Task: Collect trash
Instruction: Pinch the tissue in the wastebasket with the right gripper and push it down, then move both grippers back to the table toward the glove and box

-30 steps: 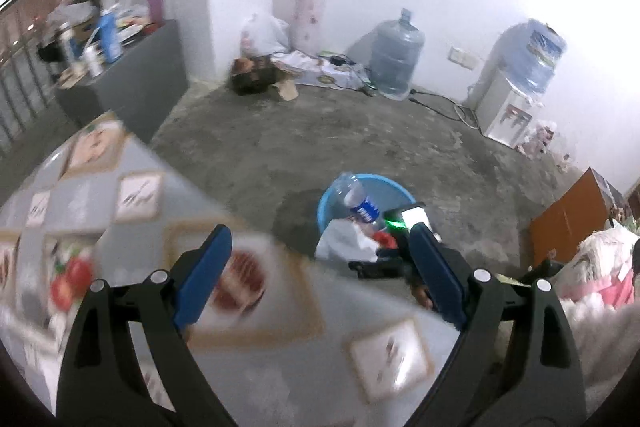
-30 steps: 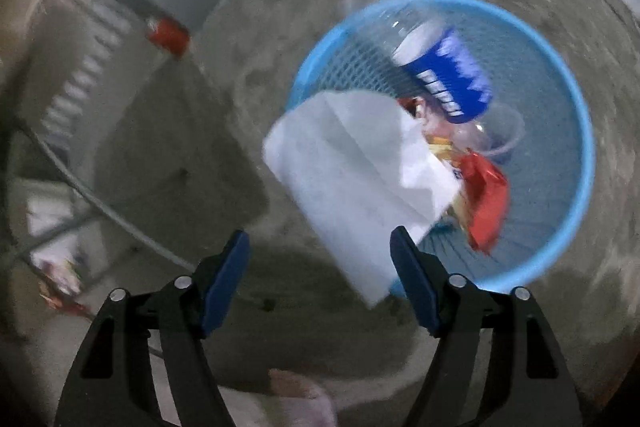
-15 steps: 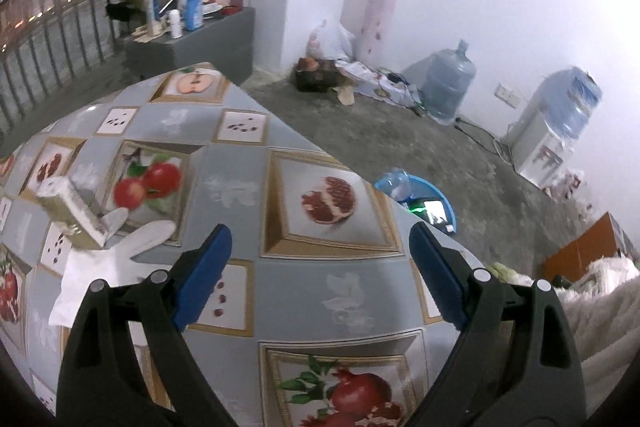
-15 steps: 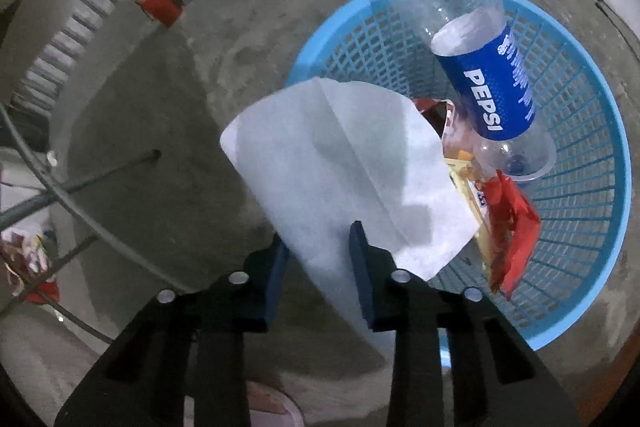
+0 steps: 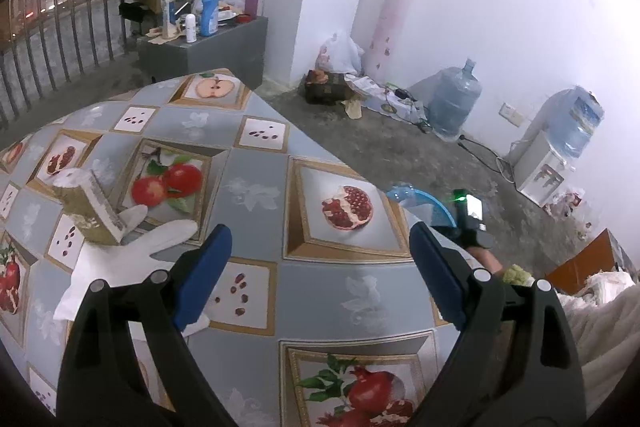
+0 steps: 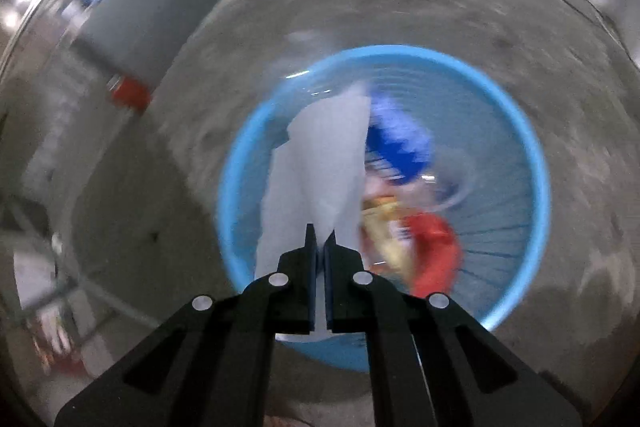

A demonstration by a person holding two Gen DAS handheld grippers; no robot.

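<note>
Right wrist view is showing my right tool [image 6: 320, 233] pinched shut on the tissue [image 6: 320, 163], which is hanging over the blue basket [image 6: 536, 163] beside the bottle [image 6: 400, 151]; I am judging it may drape over the near rim if let go too soon. My left tool [image 5: 320, 267] is gaping wide and empty over the bench [image 5: 256, 163], with another tissue [image 5: 116, 259] and a box [image 5: 86, 211] lying just left of it.

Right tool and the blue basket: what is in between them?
The right wrist view shows a white paper sheet pinched in the shut right tool. It hangs over the blue basket, and nothing else lies between them.
</note>
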